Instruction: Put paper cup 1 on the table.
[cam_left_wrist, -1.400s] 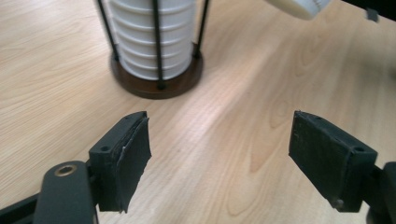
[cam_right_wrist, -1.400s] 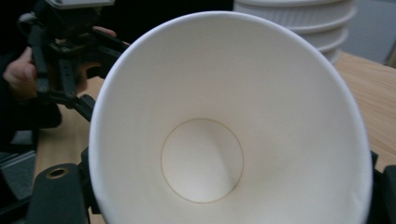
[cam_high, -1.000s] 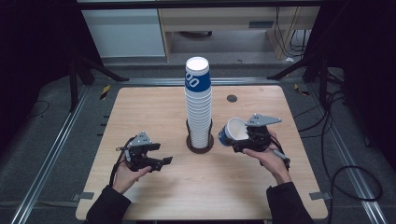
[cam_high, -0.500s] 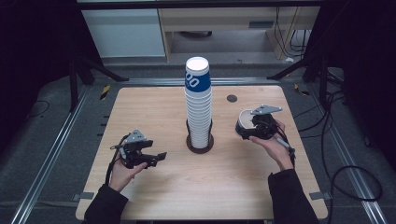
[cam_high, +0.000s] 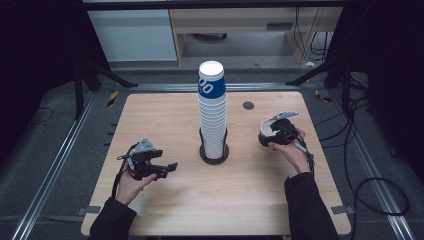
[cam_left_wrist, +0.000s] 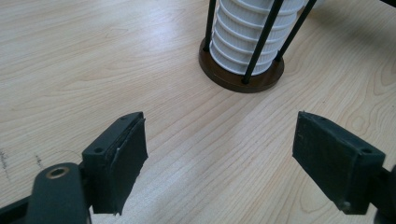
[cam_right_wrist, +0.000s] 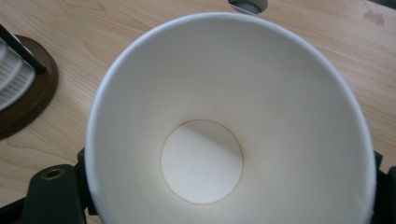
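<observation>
Cup in hand: 1 white paper cup (cam_right_wrist: 224, 135) between the jaws of the right gripper (cam_high: 272, 136), mouth turned toward that gripper's camera, empty inside, round bottom disc plain to see

Where: above the right half of the wooden table (cam_high: 165, 125), to the right of the cup stack (cam_high: 212, 115) and well apart from it — a small dark disc (cam_high: 248, 105) on the tabletop beyond

Right claw: jaws just been opening, cup wall between them; from the right gripper view cannot tell whether the pads press on the paper or merely cradle it

Left claw: left gripper (cam_high: 161, 169) spread wide with nothing between its pads, low over bare wood, aimed at the stack's round brown base (cam_left_wrist: 241, 74)

Weight: judged very light, next to nothing to lift

Stiffness: thin paper wall, likely soft mid-height and quick to dent; rolled rim and bottom ring likely the 2 stiffest parts

Surface: smooth coated paper, probably a little slippery against rubber pads

Best hold: across the wall just under the rim or low near the bottom ring, gentle squeeze — hard pinch likely to ovalise the mouth

Stack: many nested cups inside thin black rods (cam_left_wrist: 259, 42), likely to cling together on pulling
</observation>
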